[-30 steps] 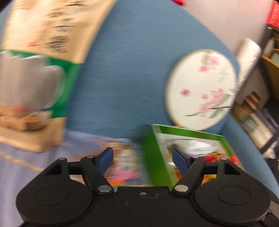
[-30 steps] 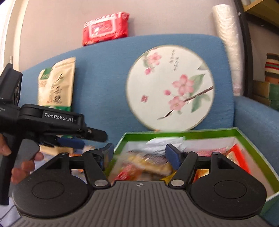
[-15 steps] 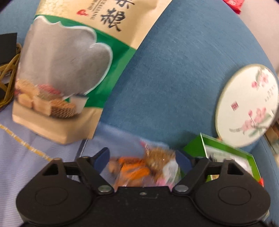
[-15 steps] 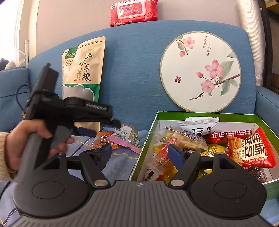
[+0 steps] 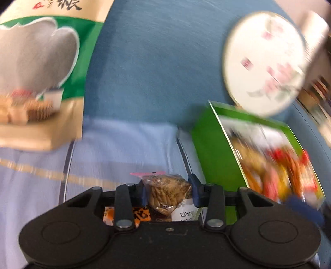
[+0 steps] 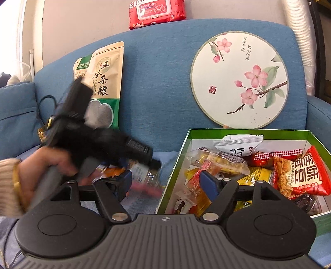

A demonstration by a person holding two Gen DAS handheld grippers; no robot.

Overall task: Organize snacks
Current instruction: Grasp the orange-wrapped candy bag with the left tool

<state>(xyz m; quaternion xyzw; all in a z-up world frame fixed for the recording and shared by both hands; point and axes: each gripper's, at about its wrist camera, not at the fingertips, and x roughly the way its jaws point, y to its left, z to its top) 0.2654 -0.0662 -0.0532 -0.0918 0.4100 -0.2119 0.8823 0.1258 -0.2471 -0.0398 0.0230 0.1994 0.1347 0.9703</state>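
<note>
Two wrist views look across a blue sofa (image 6: pixel 161 87) whose seat is covered by a pale blue cloth (image 5: pixel 115 144) with a thin gold stripe. Nearest in the left view, the left hand-held gripper (image 5: pixel 168 191) has just been closing, and its blue pads now press both sides of a clear snack bag (image 5: pixel 167 194) of brown biscuits with a pink top edge; a white label on the bag shows digits starting 2025. Under it lies an orange packet (image 5: pixel 140 214). In the right view a hand (image 6: pixel 47 163) in a cream sleeve holds that gripper low over the cloth, blurred. The right hand-held gripper (image 6: pixel 165 182) has its jaws apart with nothing between them, poised over the left wall of a green box (image 6: pixel 248 131). The box sits on the seat to the right, holding many packets, among them a red bag (image 6: pixel 302 171) with white Chinese characters and a white packet (image 6: pixel 238 142). Behind, leaning on the backrest, stands a tan and green pouch (image 6: pixel 103 82) printed 五谷杂粮, and right of it a round fan (image 6: pixel 240 79) painted with pink blossoms, small Chinese script and a red seal. On top of the backrest rests a red wipes pack (image 6: pixel 157 11) against a beige wall. A stack of clear cups (image 6: pixel 300 41) rises at the far right.
</note>
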